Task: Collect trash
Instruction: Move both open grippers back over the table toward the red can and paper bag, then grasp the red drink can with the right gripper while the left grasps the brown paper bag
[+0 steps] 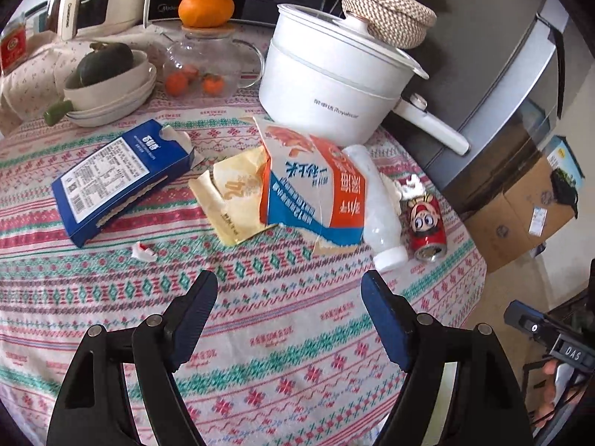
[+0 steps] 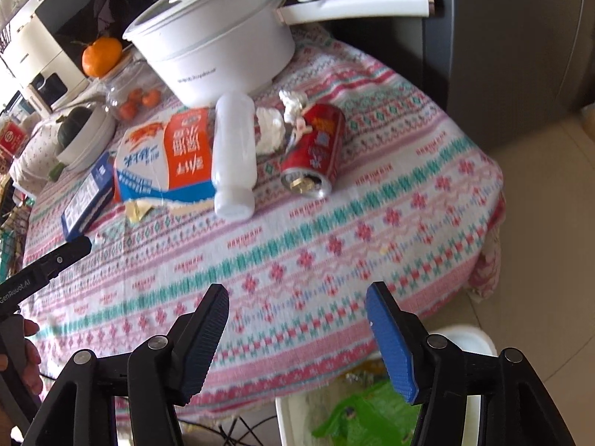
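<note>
A round table (image 1: 297, 353) wears a cloth with pink, green and white stripes. The big white pot (image 1: 334, 85) sits at the back of it, with its long handle sticking out to the side.

All the trash lies in front of the pot. The biggest piece is a torn orange and blue bag (image 1: 316, 186), flat on the cloth and touching the pot's front. On the side away from the pot's handle lies a blue box (image 1: 122, 178), flat, with its long side slanting and its torn open end pointing toward the back of the table. A yellow wrapper (image 1: 230, 200) peeks out from under the bag, between bag and box.

On the handle side of the bag lies a white bottle (image 2: 234, 152), tipped over, with its cap pointing away from the pot. Just beside it lies a red can (image 2: 314, 148), also tipped over, with its open mouth pointing away from the pot too. White crumpled paper (image 2: 269, 128) sits between them, near the pot.

A tiny white scrap (image 1: 143, 251) lies alone, in front of the box.

The left gripper (image 1: 289, 290) hangs over bare cloth, jaws wide apart, holding nothing. The right gripper (image 2: 297, 303) does too. A white bin (image 2: 297, 420) stands below the table edge.
</note>
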A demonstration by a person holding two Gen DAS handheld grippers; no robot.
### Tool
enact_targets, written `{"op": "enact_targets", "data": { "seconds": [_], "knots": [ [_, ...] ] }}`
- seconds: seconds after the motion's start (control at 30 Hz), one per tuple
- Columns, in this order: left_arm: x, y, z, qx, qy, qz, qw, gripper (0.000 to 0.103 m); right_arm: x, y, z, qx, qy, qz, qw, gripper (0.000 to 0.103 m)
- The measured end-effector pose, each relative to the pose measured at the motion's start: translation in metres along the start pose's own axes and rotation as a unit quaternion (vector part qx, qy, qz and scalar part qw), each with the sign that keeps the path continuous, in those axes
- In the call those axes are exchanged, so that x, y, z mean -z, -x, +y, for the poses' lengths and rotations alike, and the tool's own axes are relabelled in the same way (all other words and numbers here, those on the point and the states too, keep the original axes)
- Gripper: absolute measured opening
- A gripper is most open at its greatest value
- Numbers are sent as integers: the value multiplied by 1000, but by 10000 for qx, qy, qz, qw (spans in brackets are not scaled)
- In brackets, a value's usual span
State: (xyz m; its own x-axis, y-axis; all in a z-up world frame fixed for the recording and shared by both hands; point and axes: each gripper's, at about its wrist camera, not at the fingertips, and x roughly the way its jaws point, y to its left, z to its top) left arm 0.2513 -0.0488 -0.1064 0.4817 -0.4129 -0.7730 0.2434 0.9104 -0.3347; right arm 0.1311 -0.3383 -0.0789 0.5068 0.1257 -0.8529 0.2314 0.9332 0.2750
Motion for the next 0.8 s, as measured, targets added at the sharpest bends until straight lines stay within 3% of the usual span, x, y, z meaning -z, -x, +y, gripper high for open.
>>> {"op": "enact_targets", "data": {
  "seconds": [0.17,0.27,0.43,0.5,0.63,0.8],
  "knots": [
    [-12,-32,9,171,502,-184,9984,81,-18,-30,0,193,-79,-173,9996,68],
    [-16,-43,12,309,638,-325,9970,74,-27,-49,-5,139,-237,-167,9995,68],
    [-17,-56,18,632,1019,-397,9920,54,-41,-75,-19,-158,-875,-145,9959,68],
    [-15,-63,16,706,1066,-377,9911,48,-46,-85,-21,-147,-985,-171,9949,68],
    [-14,-71,11,740,1086,-403,9905,26,-53,-104,-24,-78,-1032,-202,9944,68],
    [-16,-75,12,818,1230,-496,9878,20,-57,-118,-27,-249,-1045,-273,9938,68]
  ]
}}
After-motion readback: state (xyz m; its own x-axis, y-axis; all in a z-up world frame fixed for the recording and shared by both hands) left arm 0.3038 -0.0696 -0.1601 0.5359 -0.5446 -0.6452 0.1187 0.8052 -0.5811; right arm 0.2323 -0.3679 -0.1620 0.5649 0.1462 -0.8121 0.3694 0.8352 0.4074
